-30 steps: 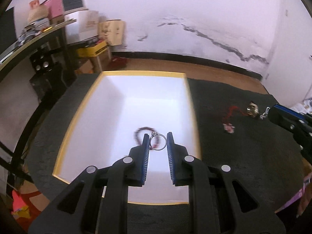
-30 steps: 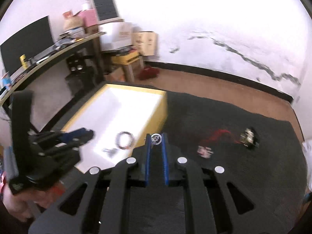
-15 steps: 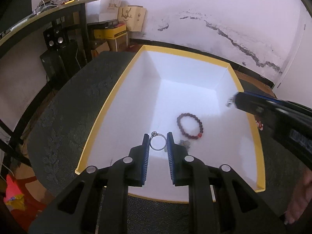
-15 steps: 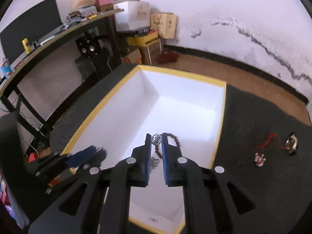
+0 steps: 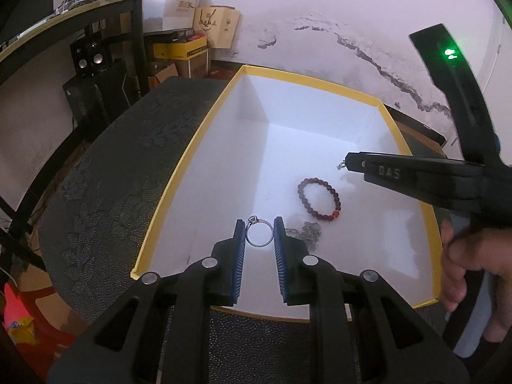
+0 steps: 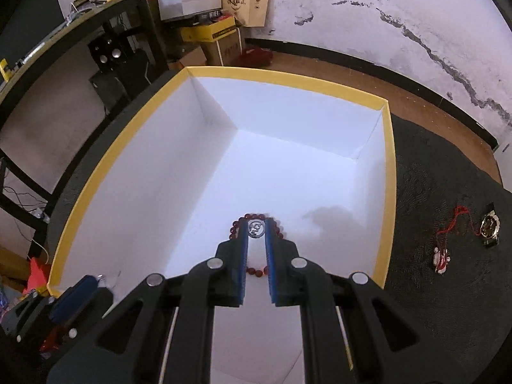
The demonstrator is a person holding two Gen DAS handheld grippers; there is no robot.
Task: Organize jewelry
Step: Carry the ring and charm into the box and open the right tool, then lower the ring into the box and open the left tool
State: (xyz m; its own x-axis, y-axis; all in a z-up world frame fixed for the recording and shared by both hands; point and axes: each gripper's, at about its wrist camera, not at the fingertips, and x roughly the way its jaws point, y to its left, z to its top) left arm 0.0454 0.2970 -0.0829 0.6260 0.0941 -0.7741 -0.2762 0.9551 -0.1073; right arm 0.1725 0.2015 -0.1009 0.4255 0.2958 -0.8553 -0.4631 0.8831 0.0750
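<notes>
Since a second earlier we had carried both tools from over the dark mat to above the white box [image 5: 204, 134], and the right gripper [image 6: 256, 228], which had hung beyond the box's yellow rim near the watch, now hovered inside its walls. Our left gripper [image 5: 260, 232] held a silver ring [image 5: 260, 236] upright between its blue pads, jaws narrow and pressed against the band on both sides, low over the box floor near the front wall. Our right gripper pinched a small round silver charm [image 6: 256, 228] at its fingertips, jaws narrow, directly above the dark red bead bracelet [image 5: 319, 197] lying on the box floor. A tangled silver chain [image 5: 306, 234] lay just beside the bracelet, partly hidden behind the left gripper's right finger. Out on the mat [image 6: 448, 288], well apart from the box, a red-corded pendant [image 6: 441, 257] and a watch [image 6: 490, 228] lay near each other.
</notes>
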